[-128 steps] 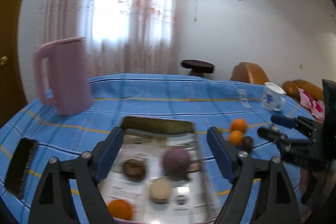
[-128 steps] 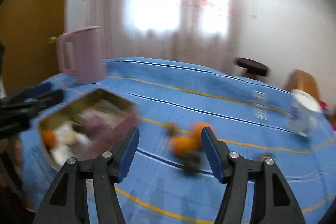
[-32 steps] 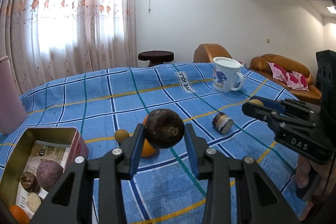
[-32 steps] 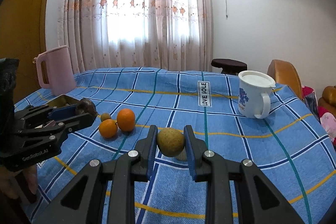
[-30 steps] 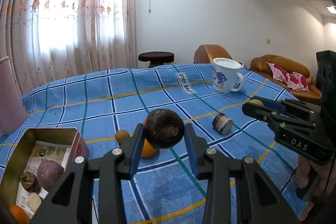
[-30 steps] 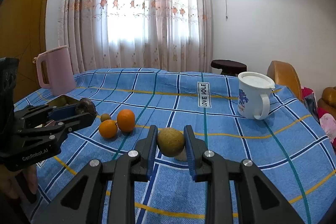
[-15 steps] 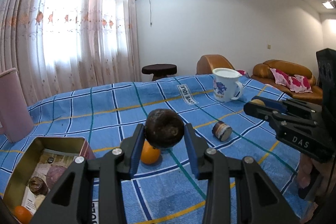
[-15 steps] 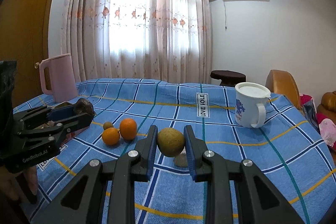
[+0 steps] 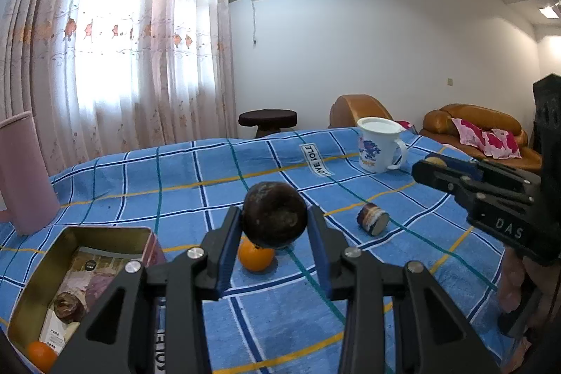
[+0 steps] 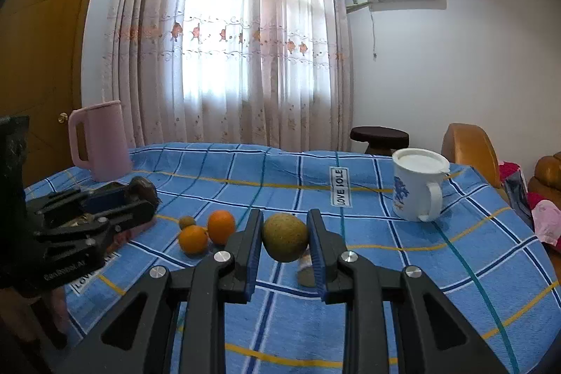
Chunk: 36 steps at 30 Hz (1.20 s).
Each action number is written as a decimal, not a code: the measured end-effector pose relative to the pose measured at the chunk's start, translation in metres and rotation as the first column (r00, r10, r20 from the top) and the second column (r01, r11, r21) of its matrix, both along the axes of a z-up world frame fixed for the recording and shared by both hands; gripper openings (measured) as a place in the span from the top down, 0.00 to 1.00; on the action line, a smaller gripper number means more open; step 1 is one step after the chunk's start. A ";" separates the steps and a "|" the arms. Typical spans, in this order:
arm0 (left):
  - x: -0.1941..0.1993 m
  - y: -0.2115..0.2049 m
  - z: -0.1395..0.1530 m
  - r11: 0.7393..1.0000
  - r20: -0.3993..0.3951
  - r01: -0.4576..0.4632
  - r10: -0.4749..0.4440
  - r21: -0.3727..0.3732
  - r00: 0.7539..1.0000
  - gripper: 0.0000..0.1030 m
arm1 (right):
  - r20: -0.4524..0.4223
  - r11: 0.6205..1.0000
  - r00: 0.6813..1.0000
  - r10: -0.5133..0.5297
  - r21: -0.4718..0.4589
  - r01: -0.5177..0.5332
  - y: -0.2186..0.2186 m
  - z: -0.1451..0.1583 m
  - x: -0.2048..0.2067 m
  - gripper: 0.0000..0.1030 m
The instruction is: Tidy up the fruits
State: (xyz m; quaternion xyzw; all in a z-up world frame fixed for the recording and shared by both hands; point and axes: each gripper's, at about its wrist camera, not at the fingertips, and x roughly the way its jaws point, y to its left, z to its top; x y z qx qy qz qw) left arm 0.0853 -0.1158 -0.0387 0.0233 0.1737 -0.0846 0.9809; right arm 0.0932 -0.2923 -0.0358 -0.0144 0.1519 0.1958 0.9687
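My left gripper [image 9: 275, 216] is shut on a dark brown round fruit [image 9: 275, 214] and holds it above the blue checked cloth. My right gripper [image 10: 285, 237] is shut on a green-brown round fruit [image 10: 285, 237], also lifted. An open gold tin [image 9: 31, 283] at lower left holds a purple fruit, a dark fruit and an orange [image 9: 41, 354]. Two oranges [image 10: 221, 226] [image 10: 193, 239] and a small brown fruit [image 10: 186, 221] lie on the cloth between the grippers. One orange [image 9: 256, 256] shows under the left gripper's fruit.
A white mug [image 10: 417, 190] stands at the right back, a pink jug [image 10: 100, 142] at the left back. A small tipped jar [image 9: 372, 223] lies on the cloth. A stool [image 10: 379, 135] and brown sofas [image 9: 480, 128] stand beyond the table.
Both grippers have risen a little with their fruits still held. The view tilts upward, so the table looks lower than a second ago.
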 end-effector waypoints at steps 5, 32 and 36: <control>-0.001 0.012 0.004 1.000 -0.003 -0.010 0.010 -0.015 1.000 0.61 | 0.015 0.999 0.999 0.037 -0.010 -0.037 0.019 0.010 -0.005 0.74; -0.021 0.099 0.008 0.988 -0.030 -0.149 0.147 -0.051 0.989 0.61 | 0.004 0.968 0.968 0.251 -0.033 -0.250 0.143 0.023 -0.007 0.74; -0.024 0.114 0.007 0.983 -0.036 -0.175 0.173 -0.058 0.984 0.61 | 0.006 0.959 0.960 0.280 -0.044 -0.280 0.160 0.025 -0.009 0.74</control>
